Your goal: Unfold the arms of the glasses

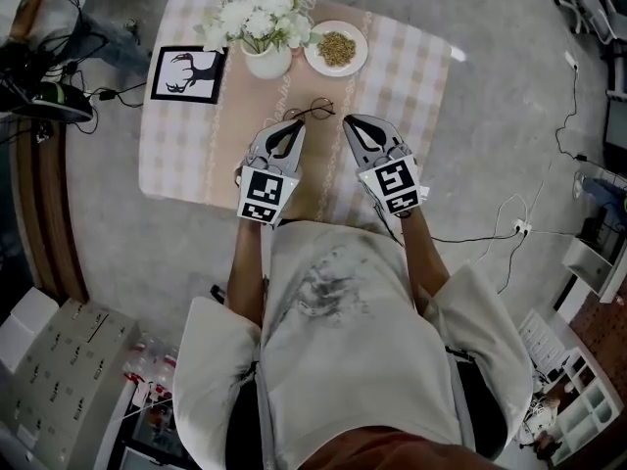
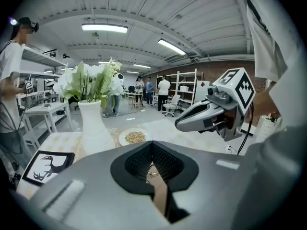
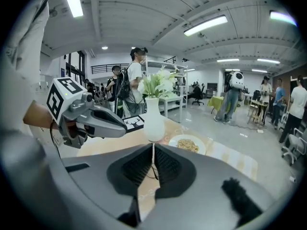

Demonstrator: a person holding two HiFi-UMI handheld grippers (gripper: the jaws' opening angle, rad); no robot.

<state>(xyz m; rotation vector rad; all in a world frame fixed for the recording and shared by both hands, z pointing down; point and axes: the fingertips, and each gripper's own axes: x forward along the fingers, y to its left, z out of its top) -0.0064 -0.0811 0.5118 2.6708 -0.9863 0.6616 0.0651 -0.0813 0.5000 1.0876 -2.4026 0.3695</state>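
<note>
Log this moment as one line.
left gripper: shut | right gripper: shut | glasses: on table by both gripper tips, not gripped

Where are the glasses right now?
In the head view the glasses lie on the table, just beyond the left gripper and right gripper, with the vase and plate farther back.

Ceiling strip lights [image 2: 104, 28] glare; gripper views bulge, edges dark.

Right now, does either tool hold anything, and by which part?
Nothing is held. Both the left tool and the right tool have shut jaws, and the thin wire-framed round glasses lie on the checked table near their tips.
</note>
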